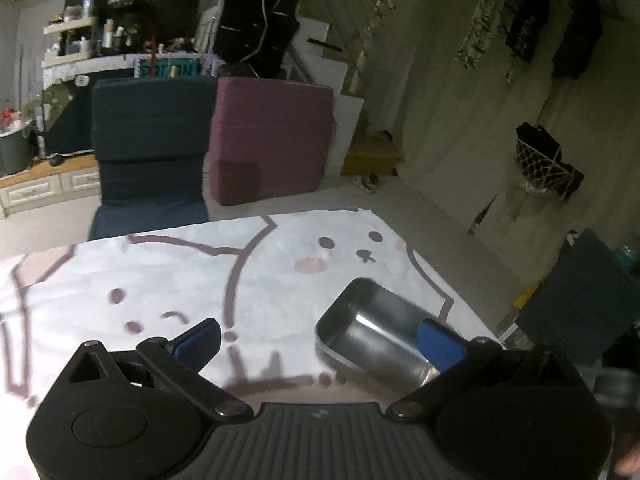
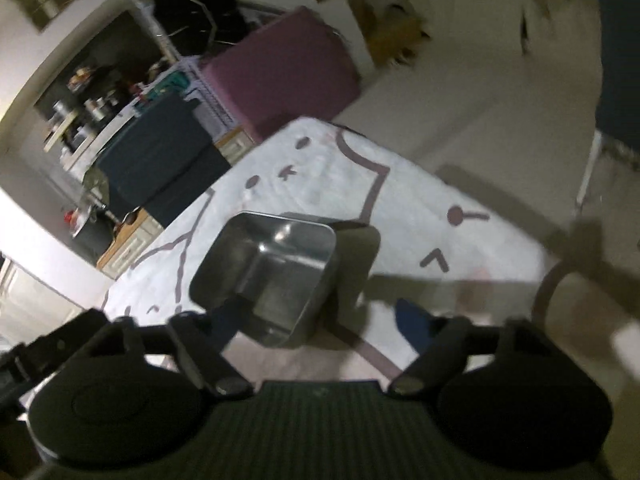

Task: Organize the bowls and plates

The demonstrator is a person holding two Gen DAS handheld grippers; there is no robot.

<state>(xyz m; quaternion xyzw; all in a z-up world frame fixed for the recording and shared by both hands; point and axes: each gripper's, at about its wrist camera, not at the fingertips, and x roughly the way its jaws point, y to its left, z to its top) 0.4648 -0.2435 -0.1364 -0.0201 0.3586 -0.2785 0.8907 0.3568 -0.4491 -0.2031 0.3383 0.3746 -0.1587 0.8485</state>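
Observation:
A rectangular metal dish (image 1: 372, 328) stands on a table under a white cartoon-printed cloth (image 1: 160, 272). In the left wrist view my left gripper (image 1: 320, 344) is open above the cloth, and its right blue pad (image 1: 440, 344) overlaps the near right part of the dish. The right wrist view is blurred. It shows the same dish (image 2: 268, 272) just ahead of my right gripper (image 2: 318, 324), whose jaws stand wide. The left fingertip (image 2: 224, 320) lies at the dish's near left rim. The right fingertip (image 2: 412, 328) is apart from the dish, over the cloth (image 2: 400, 200).
Beyond the table's far edge are a dark blue seat (image 1: 148, 140) and a maroon cushion (image 1: 272, 136). Cluttered shelves (image 1: 92, 36) line the back wall, and clothes (image 1: 532, 32) hang at the right. A dark cabinet (image 1: 580, 300) sits right of the table.

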